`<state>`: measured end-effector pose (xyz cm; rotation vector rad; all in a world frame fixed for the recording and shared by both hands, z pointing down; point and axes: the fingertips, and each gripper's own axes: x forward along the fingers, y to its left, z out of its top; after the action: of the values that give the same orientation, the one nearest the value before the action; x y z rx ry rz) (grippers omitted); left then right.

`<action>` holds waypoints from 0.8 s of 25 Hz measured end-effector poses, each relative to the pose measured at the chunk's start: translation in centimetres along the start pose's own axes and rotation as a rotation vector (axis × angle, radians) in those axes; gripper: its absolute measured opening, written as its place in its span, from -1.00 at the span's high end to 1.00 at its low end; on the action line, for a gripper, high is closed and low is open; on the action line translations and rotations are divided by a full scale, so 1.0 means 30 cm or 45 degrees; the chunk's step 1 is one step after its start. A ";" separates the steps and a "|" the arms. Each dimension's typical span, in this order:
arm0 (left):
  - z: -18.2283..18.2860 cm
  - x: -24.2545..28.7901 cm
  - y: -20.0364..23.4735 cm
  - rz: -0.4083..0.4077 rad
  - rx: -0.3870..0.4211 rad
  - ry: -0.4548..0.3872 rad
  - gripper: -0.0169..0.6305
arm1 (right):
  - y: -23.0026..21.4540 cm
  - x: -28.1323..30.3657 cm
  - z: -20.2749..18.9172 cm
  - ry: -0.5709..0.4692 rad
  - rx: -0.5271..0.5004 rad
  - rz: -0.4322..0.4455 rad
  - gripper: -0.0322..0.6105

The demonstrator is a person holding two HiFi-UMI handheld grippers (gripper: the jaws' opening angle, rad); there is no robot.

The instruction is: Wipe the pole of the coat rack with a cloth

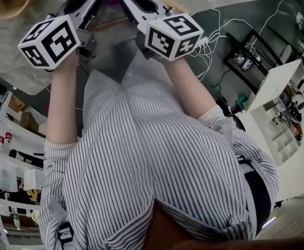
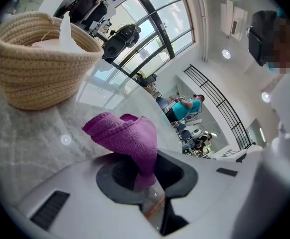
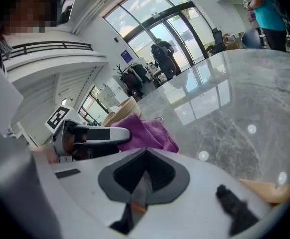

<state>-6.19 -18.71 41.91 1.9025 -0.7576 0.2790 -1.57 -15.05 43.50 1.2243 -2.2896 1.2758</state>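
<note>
Step in hand: by my reading, the cloth is in the grip and ready, and the wiping has not begun.
Left tongs (image 2: 145, 178): closed tight on one fold of the purple cloth (image 2: 125, 133). The rest bunches up loosely past the tips.
Right tongs (image 3: 144, 174): jaws together with nothing between them.
Cloth relative to tongs: it is pinched at the left tips and sits just ahead and to the left of the right tips, near but not gripped by them. In the head view the two tongs slant toward each other, with the cloth at the meeting point.
Cloth relative to table (image 3: 234, 108): over the grey marble top. Whether it touches the top I cannot tell.
Woven basket (image 2: 35, 73): stands on the table beyond the cloth, apart from it.
Coat rack pole: in no view.
Next move calls for: finding the pole, bringing the loose bunch of cloth against it, and keeping the left grip firm so the fold does not slip out.
</note>
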 end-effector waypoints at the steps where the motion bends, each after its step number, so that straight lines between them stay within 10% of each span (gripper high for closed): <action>1: -0.002 -0.004 0.002 0.002 -0.004 -0.003 0.70 | 0.003 0.001 -0.002 0.002 0.001 0.003 0.85; 20: -0.052 -0.088 0.059 0.021 -0.098 -0.045 0.70 | 0.074 0.035 -0.047 0.052 -0.023 0.056 0.85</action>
<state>-9.11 -16.82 42.57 1.8337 -0.7967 0.2241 -4.17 -13.92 43.61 1.1370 -2.3063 1.2799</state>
